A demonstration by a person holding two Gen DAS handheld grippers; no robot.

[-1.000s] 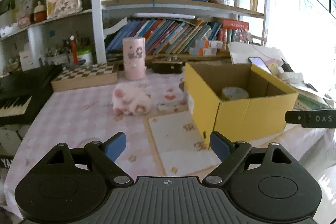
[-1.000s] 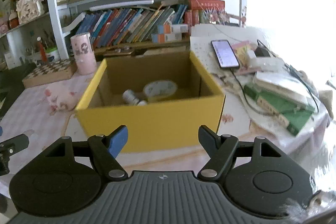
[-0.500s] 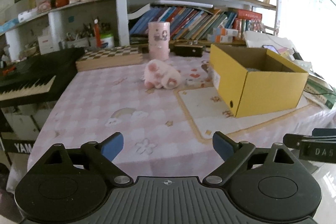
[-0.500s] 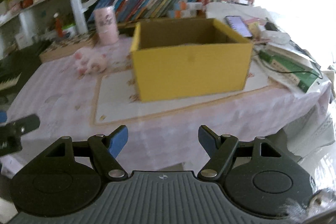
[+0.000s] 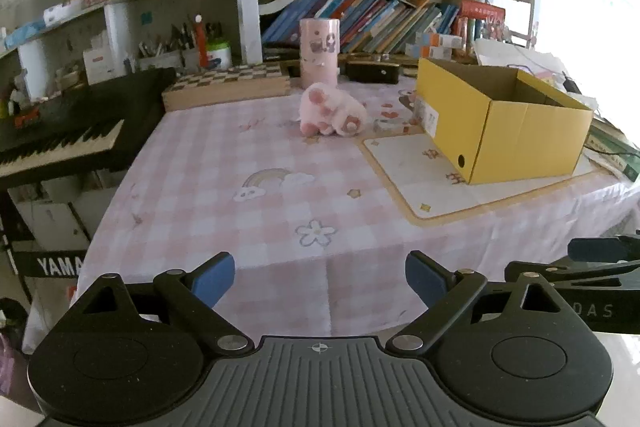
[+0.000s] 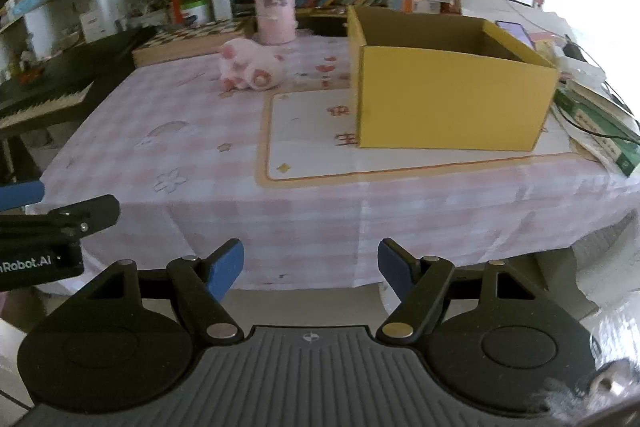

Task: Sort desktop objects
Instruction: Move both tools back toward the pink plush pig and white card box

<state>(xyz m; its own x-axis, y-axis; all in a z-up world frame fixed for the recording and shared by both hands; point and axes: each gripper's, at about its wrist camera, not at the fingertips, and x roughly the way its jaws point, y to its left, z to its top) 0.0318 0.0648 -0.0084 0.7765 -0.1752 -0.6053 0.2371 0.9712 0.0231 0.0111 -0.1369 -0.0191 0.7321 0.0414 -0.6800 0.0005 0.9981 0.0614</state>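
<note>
A yellow cardboard box (image 5: 504,131) (image 6: 448,103) stands open on a cream mat at the table's right side; its contents are hidden from here. A pink plush toy (image 5: 332,111) (image 6: 250,69) lies left of the box, in front of a pink cylinder (image 5: 319,53) (image 6: 275,9). My left gripper (image 5: 320,277) hangs open and empty over the table's near edge. My right gripper (image 6: 310,261) is open and empty too, out past the near edge, and it also shows at the right edge of the left wrist view (image 5: 592,259).
A pink checked cloth covers the table (image 5: 280,187). A chessboard box (image 5: 224,89) and a dark case (image 5: 372,71) lie at the back. A keyboard (image 5: 56,147) stands to the left. Books and a cable (image 6: 596,123) lie right of the box. Bookshelves rise behind.
Both grippers have pulled back from the box toward the table's near edge, so the box and toy look farther away. The box interior has dropped out of sight. Both grippers stay empty.
</note>
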